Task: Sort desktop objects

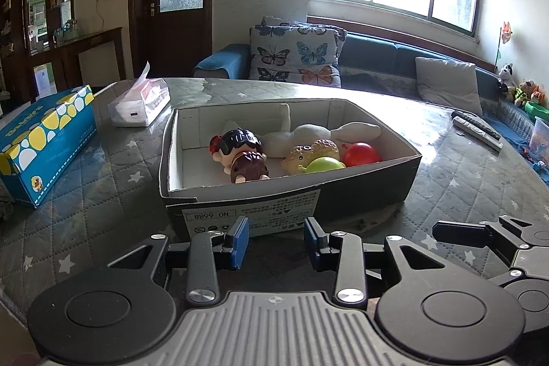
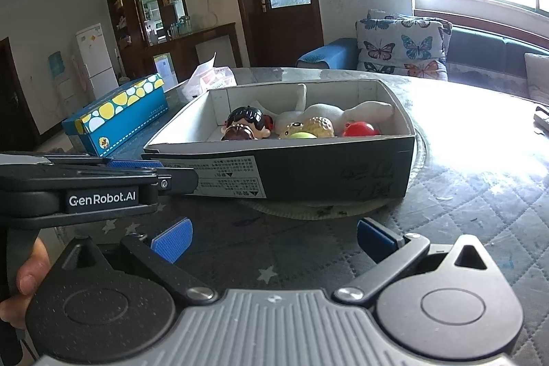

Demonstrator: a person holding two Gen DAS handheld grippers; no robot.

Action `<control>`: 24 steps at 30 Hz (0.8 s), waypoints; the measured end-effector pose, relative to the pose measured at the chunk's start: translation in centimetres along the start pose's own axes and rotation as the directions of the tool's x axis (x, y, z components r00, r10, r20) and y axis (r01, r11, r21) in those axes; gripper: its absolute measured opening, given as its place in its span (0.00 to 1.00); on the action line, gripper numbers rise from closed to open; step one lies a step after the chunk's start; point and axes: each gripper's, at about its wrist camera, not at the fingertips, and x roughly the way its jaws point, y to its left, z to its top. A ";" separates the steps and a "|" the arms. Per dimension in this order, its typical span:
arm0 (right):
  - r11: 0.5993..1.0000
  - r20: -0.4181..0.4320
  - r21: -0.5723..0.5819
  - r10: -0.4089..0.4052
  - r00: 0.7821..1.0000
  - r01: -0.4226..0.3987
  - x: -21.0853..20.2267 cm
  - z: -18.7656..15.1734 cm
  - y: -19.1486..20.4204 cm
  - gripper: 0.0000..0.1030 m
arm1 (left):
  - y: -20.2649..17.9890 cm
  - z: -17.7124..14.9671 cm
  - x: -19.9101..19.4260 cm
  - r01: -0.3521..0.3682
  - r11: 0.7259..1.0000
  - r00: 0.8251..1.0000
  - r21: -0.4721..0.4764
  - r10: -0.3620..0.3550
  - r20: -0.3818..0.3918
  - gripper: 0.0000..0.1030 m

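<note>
Left gripper (image 1: 276,240) at near edge of desk (image 1: 103,187), blue pads apart, nothing between them. Right gripper (image 2: 272,240) just beside it, pads spread wider, likewise empty. Open cardboard box (image 1: 284,194) mid-desk, directly ahead of both. Inside box: doll (image 1: 240,153), white plush toy (image 1: 308,132), yellow fish toy (image 1: 312,153), green ball (image 1: 324,164), red ball (image 1: 360,153). Blue tissue box (image 1: 44,139) at left edge. White tissue pack (image 1: 140,105) behind it. Remote controls (image 1: 477,127) near right edge.
</note>
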 end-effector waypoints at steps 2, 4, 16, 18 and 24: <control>1.000 -0.003 -0.002 0.001 1.000 -0.001 0.2 0.1 0.0 1.00 | 0.1 0.0 0.2 -0.004 1.000 1.000 -0.007 0.004 -0.004 0.37; 1.000 -0.007 -0.004 0.003 1.000 -0.003 0.4 0.2 -0.1 1.00 | 0.2 0.1 0.4 -0.005 1.000 1.000 -0.012 0.005 -0.006 0.37; 1.000 -0.017 -0.013 0.014 1.000 -0.015 1.7 1.1 -0.1 1.00 | 0.4 0.7 1.5 -0.017 1.000 1.000 -0.015 0.017 -0.017 0.37; 1.000 -0.019 -0.013 0.017 1.000 -0.017 1.9 1.2 -0.1 1.00 | 0.4 0.8 1.6 -0.021 1.000 1.000 -0.013 0.020 -0.017 0.37; 1.000 -0.030 -0.008 0.023 0.999 -0.023 2.7 1.4 -0.4 1.00 | 0.5 1.1 2.0 -0.030 0.999 0.999 -0.010 0.030 -0.028 0.37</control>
